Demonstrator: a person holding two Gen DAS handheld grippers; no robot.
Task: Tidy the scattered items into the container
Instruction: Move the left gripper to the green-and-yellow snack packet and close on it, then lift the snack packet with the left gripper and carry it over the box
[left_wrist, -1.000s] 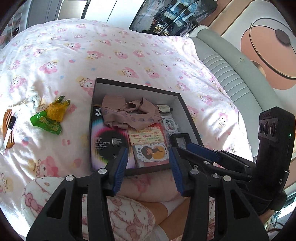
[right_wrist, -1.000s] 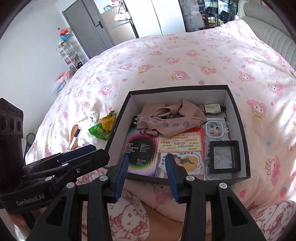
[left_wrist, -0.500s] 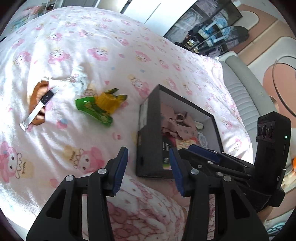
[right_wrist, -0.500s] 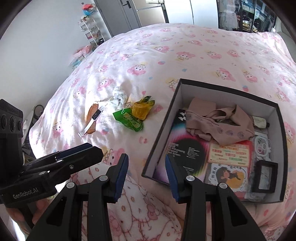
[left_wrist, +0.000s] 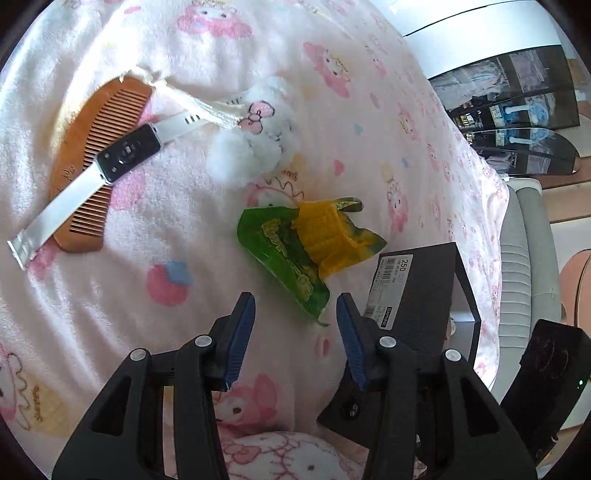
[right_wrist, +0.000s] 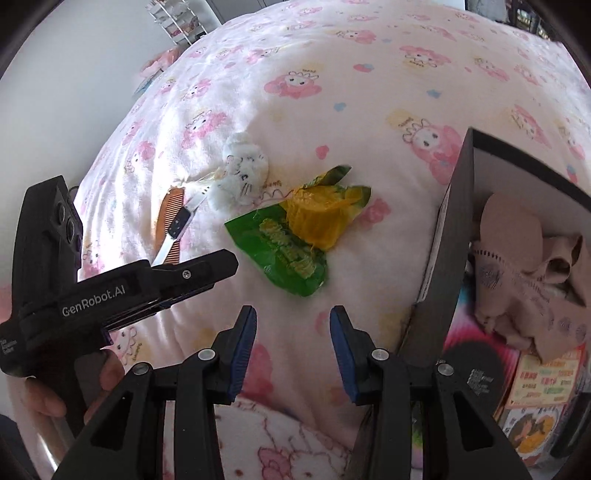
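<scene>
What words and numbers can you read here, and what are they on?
"GenRobot.AI": on the side of the left gripper.
"250": on the white label on the black box.
"DAPHNE": same label, lower end.
Barcode digits on that label: too small to read.
Print on the green wrapper: too crumpled to read.
Cards in the box: characters too blurred to read.
Blanket script beside the cartoons: too blurred to read.

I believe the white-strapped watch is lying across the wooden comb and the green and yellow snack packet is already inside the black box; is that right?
Not quite. The snack packet is not inside the black box; it lies on the bedspread beside it, as the left wrist view shows. The rest holds: the watch does lie across the wooden comb.
</scene>
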